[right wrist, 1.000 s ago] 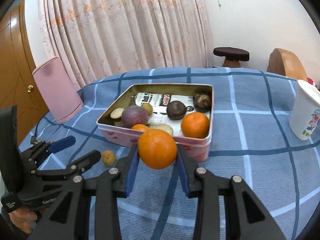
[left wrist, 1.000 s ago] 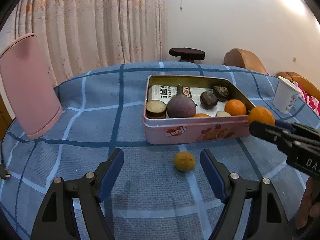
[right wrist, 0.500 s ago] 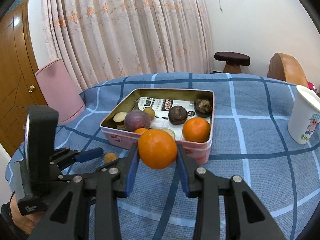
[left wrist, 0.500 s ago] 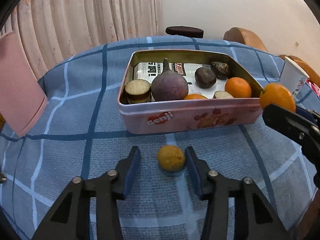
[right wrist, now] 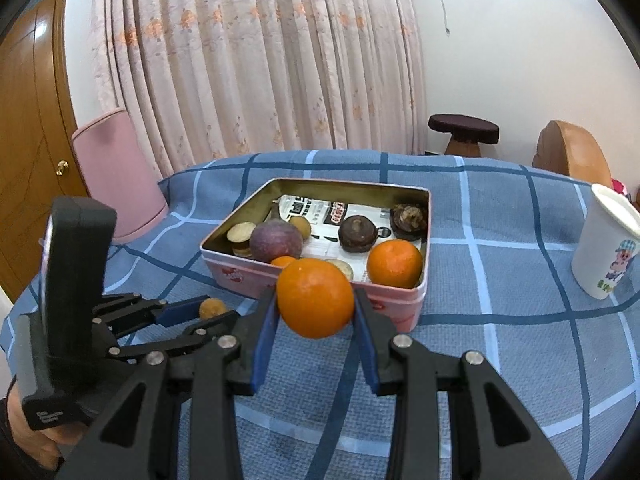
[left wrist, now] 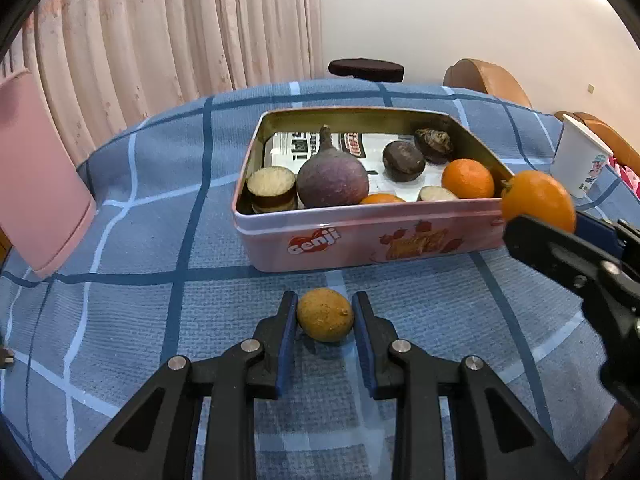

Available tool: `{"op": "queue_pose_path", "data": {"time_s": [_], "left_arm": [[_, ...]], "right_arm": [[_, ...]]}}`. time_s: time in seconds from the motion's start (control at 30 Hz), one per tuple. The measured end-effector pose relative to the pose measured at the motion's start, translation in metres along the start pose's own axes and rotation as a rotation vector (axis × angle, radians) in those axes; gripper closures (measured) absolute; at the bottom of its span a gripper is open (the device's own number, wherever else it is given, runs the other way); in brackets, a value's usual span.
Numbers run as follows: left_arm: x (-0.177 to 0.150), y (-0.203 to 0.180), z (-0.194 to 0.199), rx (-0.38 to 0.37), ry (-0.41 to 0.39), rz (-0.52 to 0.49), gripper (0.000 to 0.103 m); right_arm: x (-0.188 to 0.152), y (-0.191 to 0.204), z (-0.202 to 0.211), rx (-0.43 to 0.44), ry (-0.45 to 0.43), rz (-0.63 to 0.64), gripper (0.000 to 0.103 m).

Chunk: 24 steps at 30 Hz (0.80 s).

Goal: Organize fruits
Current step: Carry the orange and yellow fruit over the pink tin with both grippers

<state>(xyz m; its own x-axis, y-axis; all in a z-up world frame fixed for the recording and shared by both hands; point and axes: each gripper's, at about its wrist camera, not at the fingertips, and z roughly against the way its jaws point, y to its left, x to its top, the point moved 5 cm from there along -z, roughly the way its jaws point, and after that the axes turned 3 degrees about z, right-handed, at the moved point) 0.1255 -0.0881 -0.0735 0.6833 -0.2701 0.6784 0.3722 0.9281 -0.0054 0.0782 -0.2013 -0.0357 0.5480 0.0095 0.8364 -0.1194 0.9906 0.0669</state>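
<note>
Your left tool [left wrist: 325,316] has just been closing, and its blue pads now sit against both sides of the small yellow-brown fruit [left wrist: 325,314], which rests on the blue checked cloth of the tabletop [left wrist: 132,248] just in front of the pink tin [left wrist: 360,240]. Whether the fruit has left the cloth, the views do not settle. Your right tool [right wrist: 315,312] is clamped on an orange [right wrist: 315,298] and holds it in the air near the tin's front corner, not yet over the opening.

By the look of it, the sorting is well along. The tin already holds a large purple round fruit [left wrist: 332,182], a second orange [left wrist: 468,179], two dark brown fruits [left wrist: 403,161], a sliced piece with a pale cut face [left wrist: 272,186] and part of another orange one at the front wall. What is left seems to be the two pieces you are gripping; no other loose fruit shows on the cloth.

The small fruit is roundish, matte, faintly speckled, with a tiny nub on one side, and barely wider than the gap between the pads. The held orange is glossy, smooth and about as large as the one in the tin. A white paper cup [right wrist: 608,240] stands well off to the side.
</note>
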Motion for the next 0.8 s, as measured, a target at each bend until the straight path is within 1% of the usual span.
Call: {"op": "queue_pose_path", "data": {"time_s": [0.17, 0.27, 0.5, 0.8], "left_arm": [[-0.003, -0.003, 0.013, 0.016, -0.041, -0.005, 0.074], [-0.006, -0.005, 0.019, 0.011, -0.05, -0.005, 0.074], [-0.015, -0.019, 0.028, -0.055, -0.047, -0.008, 0.074], [-0.019, -0.03, 0.033, -0.079, -0.05, -0.016, 0.074]], "right_arm": [[-0.002, 0.004, 0.0, -0.003, -0.001, 0.013, 0.063], [-0.005, 0.004, 0.003, -0.01, 0.002, 0.016, 0.063], [-0.017, 0.005, 0.012, -0.005, 0.013, 0.011, 0.063], [-0.029, -0.005, 0.022, -0.014, 0.018, -0.034, 0.063]]}}
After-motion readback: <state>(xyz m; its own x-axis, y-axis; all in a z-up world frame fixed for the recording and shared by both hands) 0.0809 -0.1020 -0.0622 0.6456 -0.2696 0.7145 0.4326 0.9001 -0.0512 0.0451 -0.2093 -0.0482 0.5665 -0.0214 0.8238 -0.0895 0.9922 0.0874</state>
